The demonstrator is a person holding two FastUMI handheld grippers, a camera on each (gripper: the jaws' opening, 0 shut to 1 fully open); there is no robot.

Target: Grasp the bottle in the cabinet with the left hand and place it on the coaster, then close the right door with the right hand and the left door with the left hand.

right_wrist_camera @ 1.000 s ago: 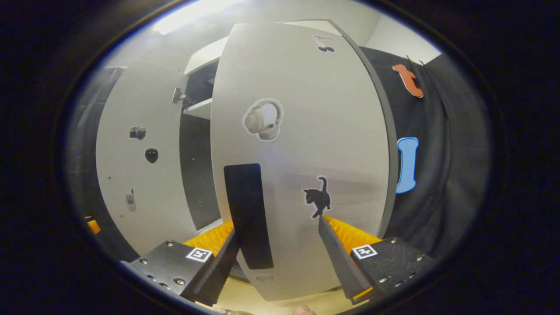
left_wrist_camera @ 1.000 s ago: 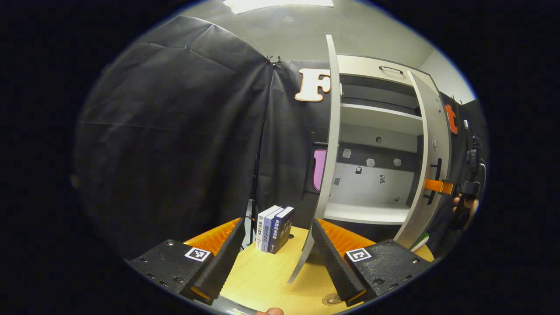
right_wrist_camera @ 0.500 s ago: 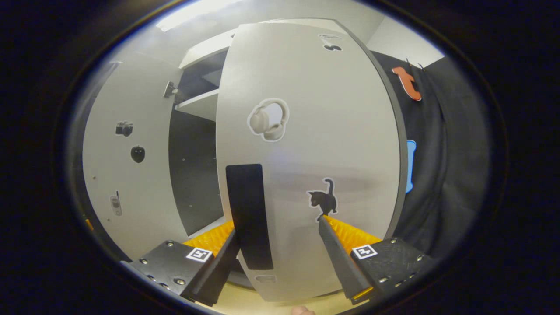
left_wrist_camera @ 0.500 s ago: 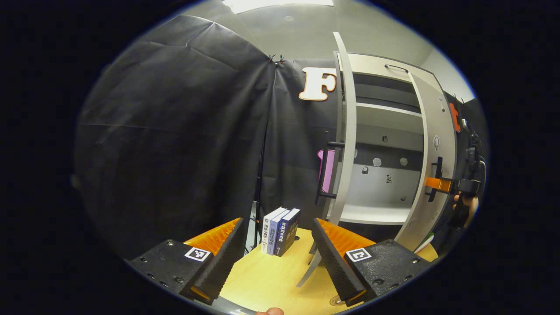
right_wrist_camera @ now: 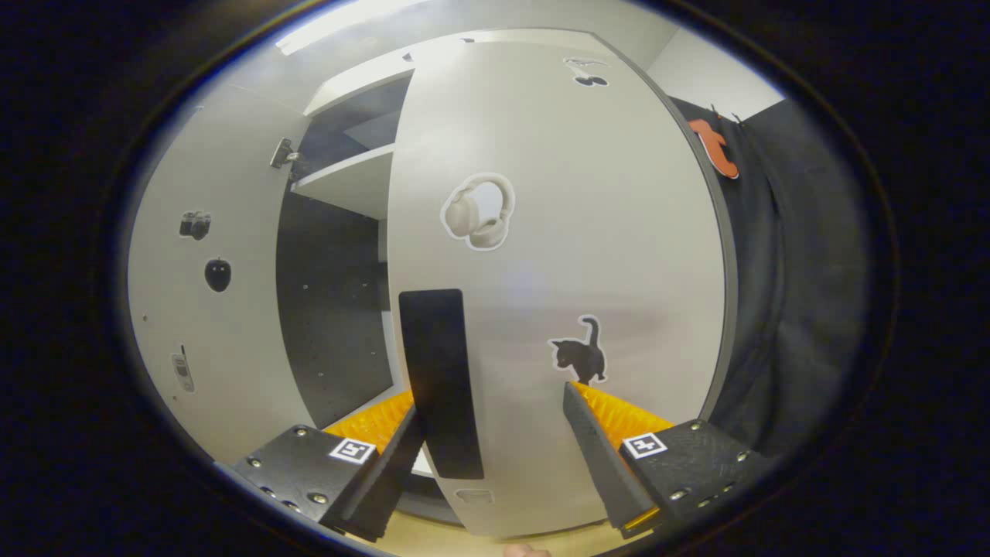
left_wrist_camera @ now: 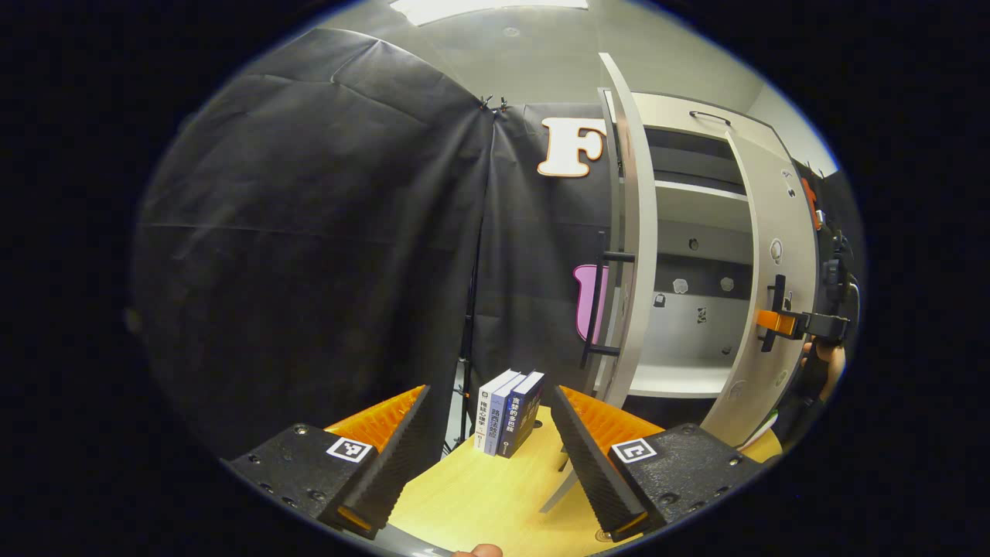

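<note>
My left gripper [left_wrist_camera: 489, 398] is open above the wooden table [left_wrist_camera: 479, 495], with nothing between its fingers. The white cabinet [left_wrist_camera: 696, 209] stands to the right. Its left door [left_wrist_camera: 636, 232] is edge-on to me, showing a black handle [left_wrist_camera: 597, 309]. A sliver of the coaster [left_wrist_camera: 602, 534] peeks out beside my right finger. My right gripper [right_wrist_camera: 491, 398] is open against the right door [right_wrist_camera: 557, 255], whose black handle [right_wrist_camera: 441, 379] lies between the fingers, close to the left one. In the left gripper view, the right gripper [left_wrist_camera: 804, 325] and a hand sit at the right door [left_wrist_camera: 777, 294].
Three books [left_wrist_camera: 510, 414] stand upright on the table behind my left gripper. Black cloth hangs to the left and behind. The cabinet's lower shelf [left_wrist_camera: 673, 379] is bare. The left door [right_wrist_camera: 201, 294], with small stickers, stands open left of the dark cabinet interior [right_wrist_camera: 332, 294].
The right door has swung a little further toward the cabinet with my right gripper against it. My left gripper has shifted, so the left door's handle now shows.
</note>
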